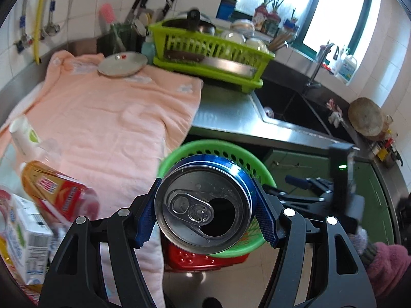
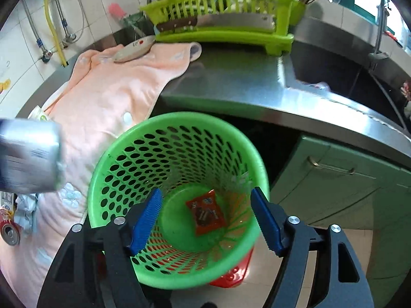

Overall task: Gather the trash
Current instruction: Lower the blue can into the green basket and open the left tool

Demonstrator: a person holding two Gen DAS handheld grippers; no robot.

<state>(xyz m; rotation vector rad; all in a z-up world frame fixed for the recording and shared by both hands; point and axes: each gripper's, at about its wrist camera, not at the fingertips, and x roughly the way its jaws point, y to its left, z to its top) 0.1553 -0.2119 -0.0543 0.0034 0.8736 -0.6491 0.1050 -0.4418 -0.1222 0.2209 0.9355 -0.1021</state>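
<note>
Can (image 1: 205,205), clamped in left gripper (image 1: 205,214): centre over basket (image 2: 177,179) before release; right gripper (image 2: 205,220) is open, empty.

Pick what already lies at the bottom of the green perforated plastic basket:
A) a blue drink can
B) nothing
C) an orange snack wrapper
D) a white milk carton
C: the right wrist view shows an orange snack wrapper lying flat on the bottom of the green perforated plastic basket, with nothing else visible inside.
</note>
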